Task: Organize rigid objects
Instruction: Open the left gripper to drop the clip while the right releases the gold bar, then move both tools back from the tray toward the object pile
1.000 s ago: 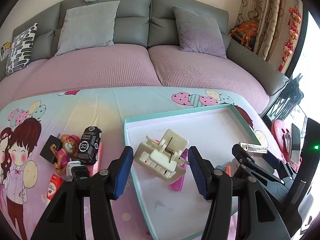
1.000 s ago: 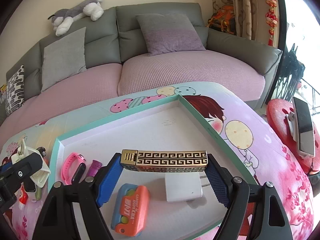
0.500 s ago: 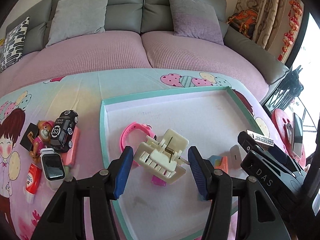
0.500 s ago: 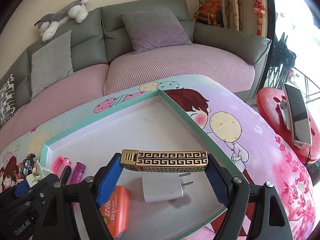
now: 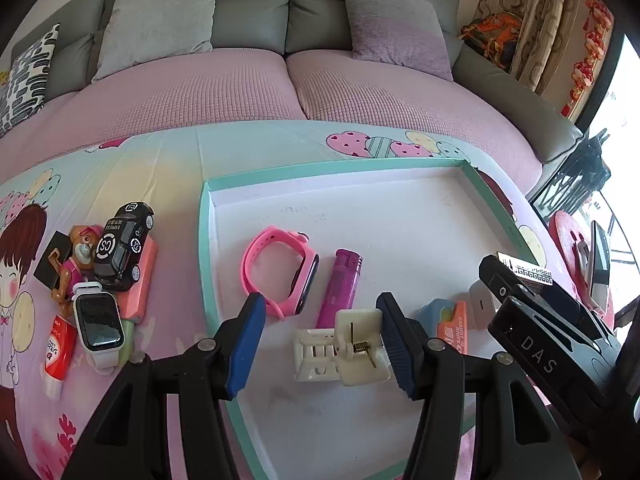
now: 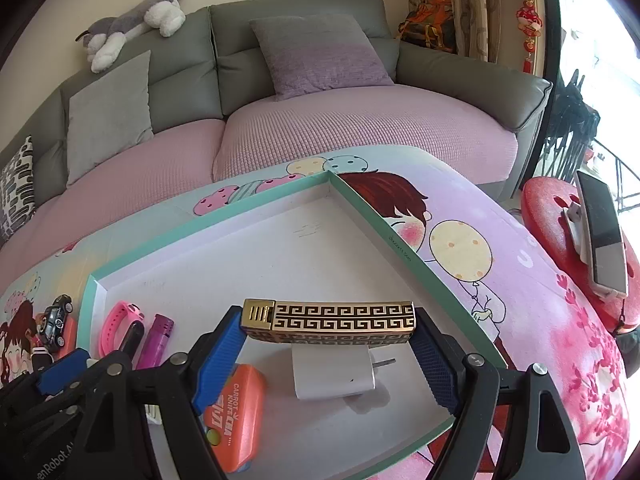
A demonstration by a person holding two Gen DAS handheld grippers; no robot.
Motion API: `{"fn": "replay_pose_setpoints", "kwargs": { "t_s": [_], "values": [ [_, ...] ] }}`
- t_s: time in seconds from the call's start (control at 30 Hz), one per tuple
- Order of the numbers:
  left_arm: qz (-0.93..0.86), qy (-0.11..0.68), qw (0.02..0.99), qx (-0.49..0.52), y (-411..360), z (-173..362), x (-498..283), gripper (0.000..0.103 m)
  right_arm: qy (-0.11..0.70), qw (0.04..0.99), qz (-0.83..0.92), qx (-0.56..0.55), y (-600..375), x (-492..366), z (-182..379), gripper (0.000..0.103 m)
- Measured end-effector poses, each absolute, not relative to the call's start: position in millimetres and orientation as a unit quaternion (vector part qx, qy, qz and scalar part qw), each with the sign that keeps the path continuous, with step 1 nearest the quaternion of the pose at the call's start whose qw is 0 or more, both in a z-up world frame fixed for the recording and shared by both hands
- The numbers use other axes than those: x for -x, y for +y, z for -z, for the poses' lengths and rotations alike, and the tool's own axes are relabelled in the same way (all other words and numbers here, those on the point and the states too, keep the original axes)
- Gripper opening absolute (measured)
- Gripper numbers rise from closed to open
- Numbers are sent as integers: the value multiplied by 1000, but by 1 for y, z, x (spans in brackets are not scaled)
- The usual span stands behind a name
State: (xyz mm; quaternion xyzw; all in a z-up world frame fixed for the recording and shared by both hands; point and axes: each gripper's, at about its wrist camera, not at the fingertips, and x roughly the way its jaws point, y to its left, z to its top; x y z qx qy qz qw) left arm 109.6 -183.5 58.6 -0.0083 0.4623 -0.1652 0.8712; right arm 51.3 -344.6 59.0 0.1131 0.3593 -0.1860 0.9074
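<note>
We note gold lighter [image 6: 330,320]: polished metal, glossy, engraved key pattern. Hair claw clip [image 5: 342,350]: matt cream plastic, bare metal spring. Pink watch [image 5: 280,276]: smooth rubbery strap. Purple lighter [image 5: 340,284]: translucent plastic. Tray [image 5: 206,240]: matt card. We log table [image 5: 160,168] cover as printed cloth; sofa [image 5: 200,88] seat waffle-textured fabric.

A home living room — a grey sofa [image 6: 304,60] with pink seat covers and cushions [image 5: 160,20] fills the back; a plush husky [image 6: 132,28] lies on top; curtains [image 5: 532,20] and red festive hangings [image 6: 528,12] frame the window — a cartoon-print cloth [image 5: 140,184] covers the table.
</note>
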Motion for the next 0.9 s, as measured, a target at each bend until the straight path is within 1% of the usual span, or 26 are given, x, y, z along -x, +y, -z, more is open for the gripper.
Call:
{"fn": "replay_pose_setpoints", "kwargs": {
  "t_s": [0.33,0.4,0.47,0.5,0.57,0.6,0.63,0.77,0.8,0.83,0.87,0.9],
  "values": [
    [160,459,874,8,-178,-63,-109,60,362,909,174,-112,-341,-53,-59,85],
    [158,456,876,8,-177,-66,-109,60,358,911,172,-111,-340,-52,-61,88],
    [156,454,877,11,-173,-68,-109,60,355,912,172,-110,-340,-52,-62,95],
    [154,453,878,12,-172,-69,-109,60,355,912,173,-111,-340,-52,-62,96],
    [148,452,879,15,-168,-70,-110,64,355,912,174,-112,-340,-52,-62,100],
    [143,451,881,18,-166,-71,-110,71,356,911,175,-112,-340,-52,-62,102],
    [139,449,882,20,-163,-72,-111,74,355,911,177,-112,-340,-52,-62,103],
    [116,443,888,30,-152,-74,-113,74,354,911,176,-116,-341,-52,-62,103],
    [108,441,890,32,-149,-74,-114,79,354,911,176,-117,-341,-52,-62,103],
    [97,439,892,35,-145,-74,-115,90,355,910,177,-118,-341,-52,-61,103],
    [86,437,894,37,-142,-73,-116,95,356,910,177,-118,-341,-52,-61,103],
    [76,436,896,38,-138,-71,-116,97,356,910,177,-118,-341,-52,-60,103]
  ]
}}
